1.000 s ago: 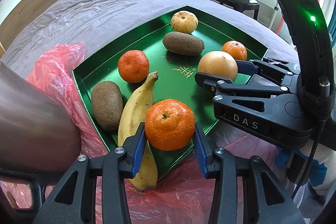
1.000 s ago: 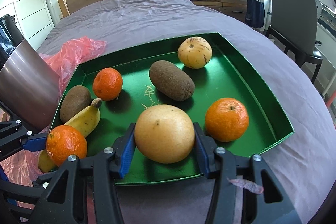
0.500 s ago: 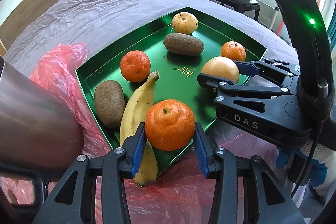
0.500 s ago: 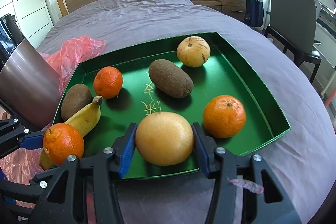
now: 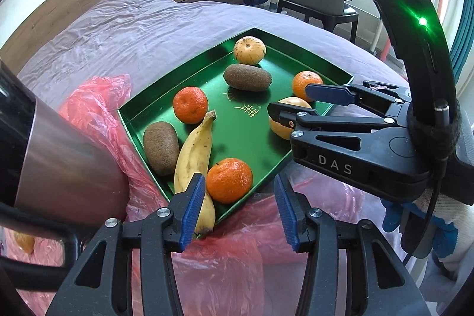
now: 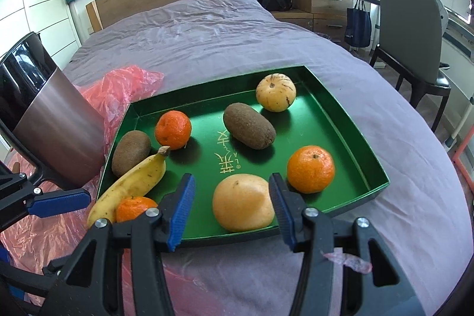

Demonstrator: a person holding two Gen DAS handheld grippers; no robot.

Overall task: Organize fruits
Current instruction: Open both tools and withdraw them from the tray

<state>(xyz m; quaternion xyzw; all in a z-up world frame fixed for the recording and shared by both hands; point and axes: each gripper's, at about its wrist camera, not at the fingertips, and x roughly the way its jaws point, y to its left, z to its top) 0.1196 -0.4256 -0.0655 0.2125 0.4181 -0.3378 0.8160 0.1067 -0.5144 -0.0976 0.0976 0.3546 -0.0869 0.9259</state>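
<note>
Both hand-held grippers hang open at the near edge of a green tray (image 6: 349, 120) on the bed: the left hand-held gripper (image 5: 238, 211) above a mandarin (image 5: 229, 180), the right hand-held gripper (image 6: 229, 208) above a pale round fruit (image 6: 243, 202), each fruit resting free inside the tray.

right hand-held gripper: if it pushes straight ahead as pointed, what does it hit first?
Most likely the pale yellow-orange round fruit at the near edge of the green tray. It sits just ahead of the open right hand-held gripper, between its fingers. Depth is unclear; the tray's near wall might touch first.
</note>
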